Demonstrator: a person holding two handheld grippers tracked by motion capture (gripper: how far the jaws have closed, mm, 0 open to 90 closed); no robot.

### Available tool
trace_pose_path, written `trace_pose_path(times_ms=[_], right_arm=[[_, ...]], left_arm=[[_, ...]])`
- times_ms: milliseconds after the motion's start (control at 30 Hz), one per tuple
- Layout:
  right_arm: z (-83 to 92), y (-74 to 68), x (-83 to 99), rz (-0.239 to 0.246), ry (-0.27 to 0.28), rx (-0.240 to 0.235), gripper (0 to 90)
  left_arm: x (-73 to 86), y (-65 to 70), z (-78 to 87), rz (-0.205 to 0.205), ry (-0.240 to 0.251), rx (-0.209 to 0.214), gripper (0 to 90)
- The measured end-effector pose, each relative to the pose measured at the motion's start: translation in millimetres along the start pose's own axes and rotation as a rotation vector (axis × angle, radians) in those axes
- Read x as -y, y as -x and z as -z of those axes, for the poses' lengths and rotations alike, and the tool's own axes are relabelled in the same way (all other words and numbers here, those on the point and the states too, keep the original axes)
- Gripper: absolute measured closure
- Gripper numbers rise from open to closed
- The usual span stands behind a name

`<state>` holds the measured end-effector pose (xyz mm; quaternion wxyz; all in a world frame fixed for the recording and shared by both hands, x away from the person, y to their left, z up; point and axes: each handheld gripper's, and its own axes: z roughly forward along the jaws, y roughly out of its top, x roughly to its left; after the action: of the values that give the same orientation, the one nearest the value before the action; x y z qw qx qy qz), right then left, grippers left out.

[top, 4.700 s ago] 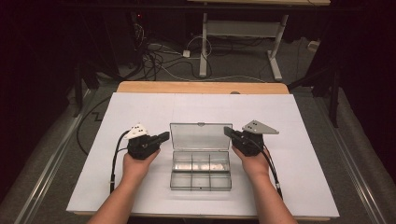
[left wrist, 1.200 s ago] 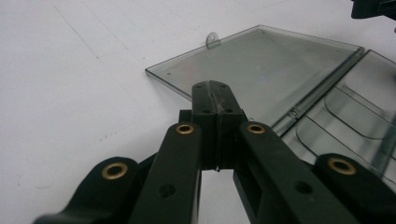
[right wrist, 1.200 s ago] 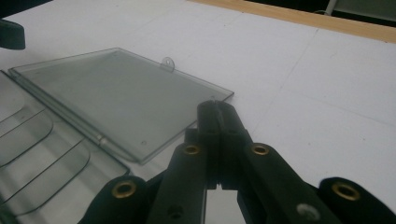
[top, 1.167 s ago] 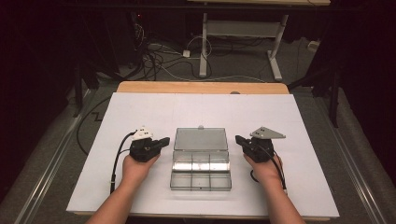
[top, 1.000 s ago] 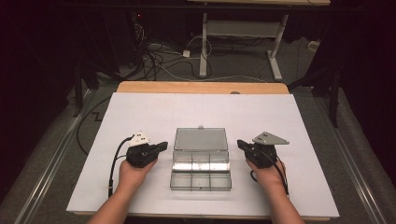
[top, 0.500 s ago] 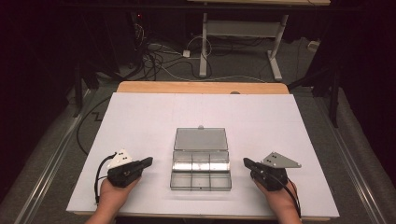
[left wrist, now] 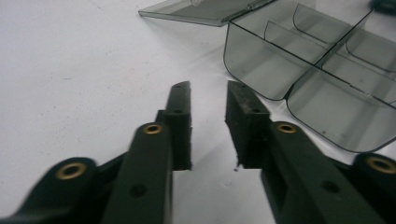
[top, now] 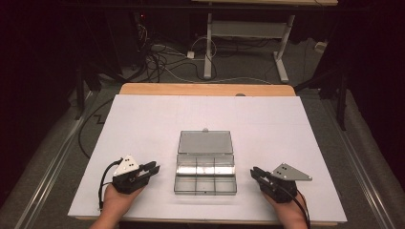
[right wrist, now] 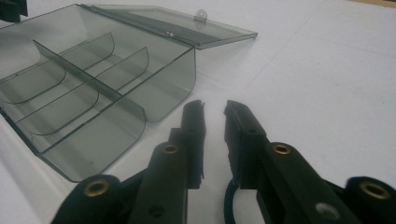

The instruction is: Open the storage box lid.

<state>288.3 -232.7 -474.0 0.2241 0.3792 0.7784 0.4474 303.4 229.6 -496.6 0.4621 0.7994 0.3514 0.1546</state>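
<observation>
Smoke-grey clear plastic compartment box (top: 205, 172) lies at the centre of the white tabletop (top: 143, 119), its flat lid (top: 205, 142) folded back toward 12 o'clock and its 6 compartments bare. At 9 o'clock of the box, well apart, the left gripper (top: 152, 168) rests near the tabletop's near edge, jaws slightly parted and just opening, nothing between them. At 3 o'clock the right gripper (top: 254, 172) sits likewise, jaws just opening on a narrow gap with nothing in it. Nothing stands between either gripper and the box.
</observation>
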Motion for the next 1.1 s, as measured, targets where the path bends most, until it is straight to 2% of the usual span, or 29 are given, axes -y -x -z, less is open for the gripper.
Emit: trace_pose_path(times_ms=[33, 167, 233, 300, 400, 500, 633, 733, 800, 967, 1100], right_arm=[[-0.1, 0.2, 0.0, 0.002, -0.001, 0.002, 75.9], [-1.1, -0.5, -0.1, -0.001, -0.009, 0.0, 66.1], [-1.5, 0.6, -0.5, -0.007, -0.016, -0.001, 60.4], [-2.3, 2.7, -0.8, -0.014, -0.021, 0.0, 56.8], [-2.7, 5.3, -1.1, -0.018, -0.023, 0.001, 48.4], [-1.5, 6.9, -0.4, -0.029, -0.032, -0.012, 36.7], [0.9, 8.2, 1.3, -0.026, -0.024, -0.009, 18.4], [3.5, 10.1, 2.5, -0.041, -0.023, 0.005, 8.8], [4.8, 10.5, 2.8, -0.047, -0.022, 0.015, 1.0], [8.8, 14.2, 3.2, -0.055, -0.022, 0.048, 0.3], [12.3, 17.3, 4.4, -0.063, -0.015, 0.065, 0.3]], left_arm=[[-0.7, 0.4, 0.9, -0.014, 0.003, -0.004, 64.3], [-2.0, -0.7, 2.5, -0.006, 0.02, 0.018, 51.1], [-1.4, -0.9, 0.3, -0.019, 0.002, 0.025, 44.8], [-0.8, -0.7, -1.7, -0.02, -0.008, 0.02, 36.7], [-1.5, -1.2, 0.1, -0.01, 0.013, -0.001, 26.4], [-1.6, -2.9, 1.2, 0.005, 0.02, -0.003, 18.7], [-1.9, -2.1, 0.7, 0.006, 0.008, -0.003, 10.5], [-2.3, -1.5, -0.9, 0.013, -0.001, -0.001, 1.6], [-2.5, -1.5, -2.1, 0.019, -0.007, 0.006, 0.0], [-2.7, -1.4, -3.2, 0.008, 0.001, -0.005, 0.0], [-2.9, -2.2, -4.5, 0.01, -0.019, -0.009, 0.0]])
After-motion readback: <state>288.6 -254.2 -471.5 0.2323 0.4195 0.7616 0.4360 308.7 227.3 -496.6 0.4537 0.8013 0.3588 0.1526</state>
